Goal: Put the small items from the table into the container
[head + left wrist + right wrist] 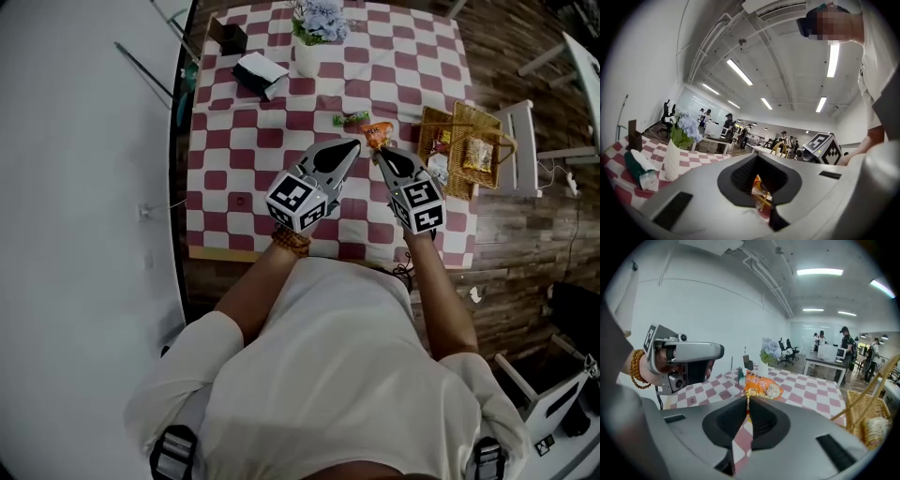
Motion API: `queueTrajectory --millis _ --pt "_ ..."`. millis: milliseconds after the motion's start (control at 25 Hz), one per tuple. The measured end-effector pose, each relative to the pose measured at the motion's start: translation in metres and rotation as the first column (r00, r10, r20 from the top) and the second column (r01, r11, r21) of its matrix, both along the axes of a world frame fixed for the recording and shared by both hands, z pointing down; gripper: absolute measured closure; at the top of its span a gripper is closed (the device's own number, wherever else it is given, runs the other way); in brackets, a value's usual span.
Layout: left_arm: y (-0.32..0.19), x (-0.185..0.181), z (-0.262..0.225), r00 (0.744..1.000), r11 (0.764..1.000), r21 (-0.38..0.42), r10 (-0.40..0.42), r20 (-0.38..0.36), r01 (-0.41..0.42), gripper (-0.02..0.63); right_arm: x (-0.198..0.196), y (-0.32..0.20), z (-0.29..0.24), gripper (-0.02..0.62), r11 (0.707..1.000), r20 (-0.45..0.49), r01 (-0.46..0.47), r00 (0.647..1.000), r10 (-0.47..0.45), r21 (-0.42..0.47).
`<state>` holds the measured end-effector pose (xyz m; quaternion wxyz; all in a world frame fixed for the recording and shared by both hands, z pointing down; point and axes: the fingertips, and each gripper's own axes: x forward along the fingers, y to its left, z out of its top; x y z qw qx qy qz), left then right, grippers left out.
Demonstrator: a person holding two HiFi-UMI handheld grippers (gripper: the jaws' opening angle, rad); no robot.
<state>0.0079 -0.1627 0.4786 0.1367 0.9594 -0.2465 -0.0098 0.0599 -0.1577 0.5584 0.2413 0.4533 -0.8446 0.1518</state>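
Observation:
An orange snack packet (pixel 378 134) hangs above the checkered table (pixel 246 150), and my right gripper (pixel 382 153) is shut on its lower edge. In the right gripper view the packet (pixel 761 386) stands up from the pinched jaws of the right gripper (pixel 748 401). A green packet (pixel 352 118) lies on the cloth just beyond. The wicker basket (pixel 461 150) at the table's right edge holds several packets. My left gripper (pixel 349 148) hovers beside the right one, its jaws together with nothing seen between them; its own view shows the left gripper (pixel 757 176) with only a thin slit.
A white vase of flowers (pixel 309 42), a tissue pack (pixel 261 73) and a brown box (pixel 228 36) stand at the table's far side. A white chair (pixel 525 141) is right of the basket. The wall runs along the left.

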Motion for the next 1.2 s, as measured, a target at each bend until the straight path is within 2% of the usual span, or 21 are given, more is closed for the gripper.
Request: queueTrajectory --millis 160,360,600,880,1200 --pt "0.017 -0.003 -0.050 0.999 0.998 0.068 -0.004 -0.033 0.006 0.581 0.006 0.017 -0.057 0.563 0.995 0.051 -0.027 0.998 0.022 0.093" --pt "0.036 -0.006 -0.090 0.999 0.989 0.149 -0.007 -0.036 0.012 0.581 0.014 0.041 -0.111 0.563 0.981 0.093 -0.063 0.995 0.046 0.182" --pt "0.047 0.003 -0.090 0.999 0.990 0.140 0.016 -0.039 -0.011 0.581 0.026 0.057 -0.123 0.565 0.973 0.109 -0.110 0.990 0.089 0.204" --pt "0.065 0.051 -0.097 0.990 0.981 0.156 0.129 -0.061 -0.119 0.581 0.072 0.078 -0.127 0.565 0.951 0.088 -0.222 0.974 0.207 0.216" --pt "0.097 0.114 -0.096 0.961 0.956 0.151 0.266 -0.074 -0.253 0.581 0.138 0.125 -0.124 0.565 0.907 0.071 -0.373 0.928 0.367 0.193"
